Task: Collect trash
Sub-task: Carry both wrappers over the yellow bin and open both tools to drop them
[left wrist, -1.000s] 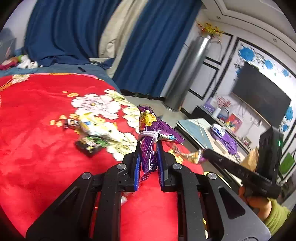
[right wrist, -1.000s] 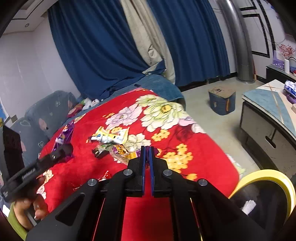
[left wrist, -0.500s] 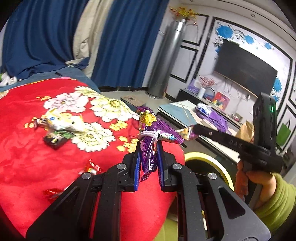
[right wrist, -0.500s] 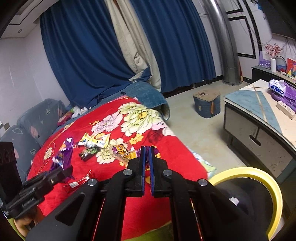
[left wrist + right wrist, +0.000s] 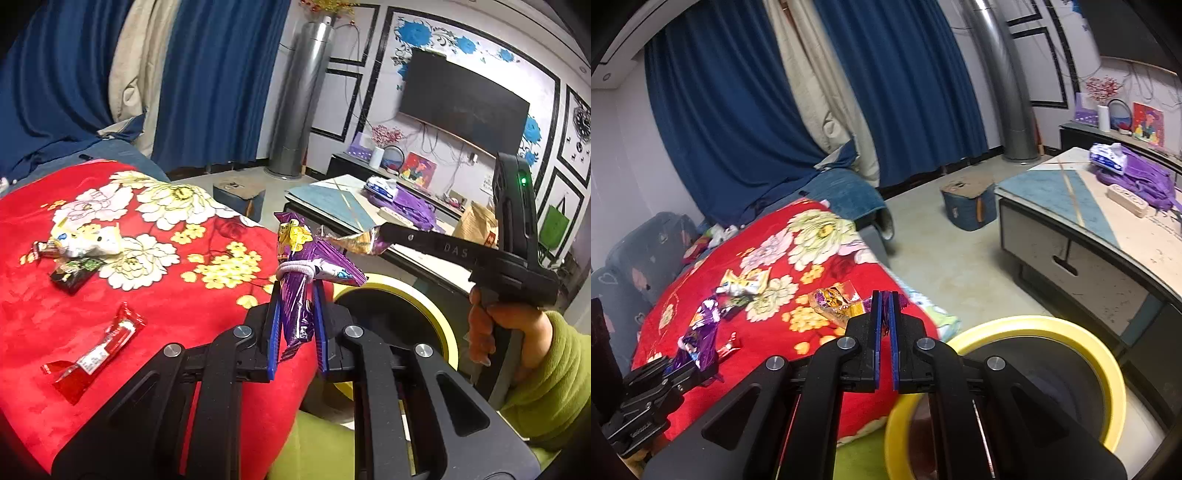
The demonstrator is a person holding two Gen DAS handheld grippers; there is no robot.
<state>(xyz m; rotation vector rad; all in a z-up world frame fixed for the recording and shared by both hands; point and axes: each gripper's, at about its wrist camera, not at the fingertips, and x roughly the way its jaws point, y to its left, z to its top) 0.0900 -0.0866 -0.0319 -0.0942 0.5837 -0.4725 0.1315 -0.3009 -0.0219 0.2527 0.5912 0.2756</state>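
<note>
Left wrist: left gripper [image 5: 295,325] jaws clamp purple wrapper [image 5: 295,295] | right gripper [image 5: 884,332] pinches gold wrapper [image 5: 834,301], bin [image 5: 1034,326] partly hidden

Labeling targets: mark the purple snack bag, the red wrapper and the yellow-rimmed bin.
purple snack bag [image 5: 295,314]: left wrist view, crumpled body between the claw fingers.
red wrapper [image 5: 99,350]: left wrist view, middle.
yellow-rimmed bin [image 5: 1052,326]: right wrist view, far rim.

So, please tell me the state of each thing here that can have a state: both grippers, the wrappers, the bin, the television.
left gripper: shut on purple wrapper
purple wrapper: held upright, tied with a white band
right gripper: shut on gold wrapper
gold wrapper: held, crumpled
yellow-rimmed bin: open, on the floor
red wrapper: lying on the red blanket
white wrapper: lying, crumpled
television: off
</note>
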